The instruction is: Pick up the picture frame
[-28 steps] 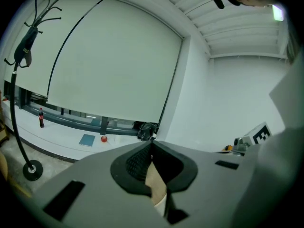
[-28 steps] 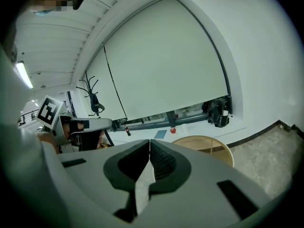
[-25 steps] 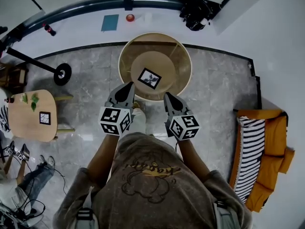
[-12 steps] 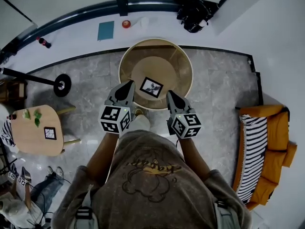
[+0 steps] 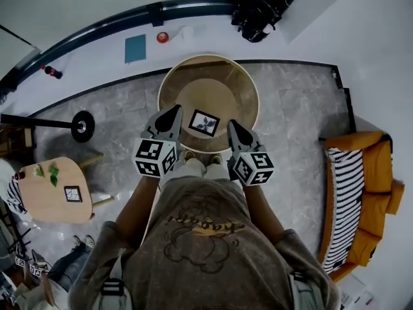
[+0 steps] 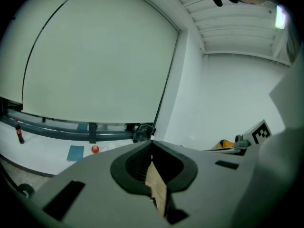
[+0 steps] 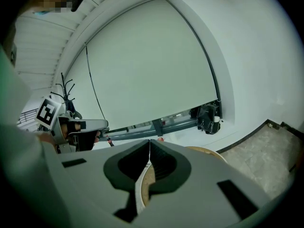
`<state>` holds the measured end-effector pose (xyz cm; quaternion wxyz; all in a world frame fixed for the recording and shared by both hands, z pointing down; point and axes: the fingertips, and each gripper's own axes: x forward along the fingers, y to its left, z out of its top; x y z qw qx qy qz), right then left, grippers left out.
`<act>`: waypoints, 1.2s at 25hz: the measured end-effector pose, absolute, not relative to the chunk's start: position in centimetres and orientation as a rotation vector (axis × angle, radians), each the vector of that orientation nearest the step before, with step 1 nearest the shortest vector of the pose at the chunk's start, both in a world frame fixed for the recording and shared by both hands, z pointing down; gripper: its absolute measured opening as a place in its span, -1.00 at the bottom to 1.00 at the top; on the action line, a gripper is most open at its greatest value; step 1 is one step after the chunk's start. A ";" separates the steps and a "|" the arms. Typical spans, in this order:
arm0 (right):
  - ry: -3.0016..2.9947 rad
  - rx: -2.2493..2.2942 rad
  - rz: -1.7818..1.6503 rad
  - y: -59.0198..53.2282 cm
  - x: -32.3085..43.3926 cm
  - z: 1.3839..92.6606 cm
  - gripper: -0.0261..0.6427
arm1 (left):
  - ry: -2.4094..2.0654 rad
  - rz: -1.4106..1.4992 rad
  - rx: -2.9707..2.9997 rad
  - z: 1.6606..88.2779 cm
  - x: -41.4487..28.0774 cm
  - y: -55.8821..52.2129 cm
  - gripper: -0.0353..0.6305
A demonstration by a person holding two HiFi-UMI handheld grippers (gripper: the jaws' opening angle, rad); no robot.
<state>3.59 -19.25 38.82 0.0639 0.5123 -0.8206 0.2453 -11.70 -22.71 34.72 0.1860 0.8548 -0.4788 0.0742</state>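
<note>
The picture frame [image 5: 204,123], small and black with a white mat and a dark plant print, lies flat on the near part of the round wooden table [image 5: 187,86]. My left gripper [image 5: 173,111] hovers just left of the frame, jaws shut and empty. My right gripper [image 5: 231,125] hovers just right of it, also shut on nothing. In the left gripper view the shut left gripper [image 6: 152,144] points over the table toward the wall. In the right gripper view the shut right gripper [image 7: 150,144] does the same, with the table's rim [image 7: 209,152] behind it. Neither gripper touches the frame.
A low wooden side table [image 5: 45,196] with a second small frame [image 5: 73,194] stands at the left. An orange sofa [image 5: 371,173] with a striped cushion is at the right. A lamp base [image 5: 82,126], a blue pad [image 5: 135,48] and a black bag [image 5: 255,15] lie beyond.
The person has stepped closer to the round table. Both grippers have moved forward and now flank the picture frame on either side. Both stay shut.
</note>
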 end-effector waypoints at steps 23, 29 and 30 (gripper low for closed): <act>-2.484 1.424 0.783 -24.5 6.1 41.2 -0.86 | -1.419 0.235 2.314 37.2 -9.4 -26.8 -0.84; -2.476 1.376 0.804 -25.2 5.9 43.3 -0.86 | -1.423 0.246 2.278 39.4 -9.3 -27.1 -0.84; -2.476 1.369 0.805 -25.3 5.8 43.7 -0.86 | -1.421 0.250 2.276 39.7 -9.2 -27.1 -0.84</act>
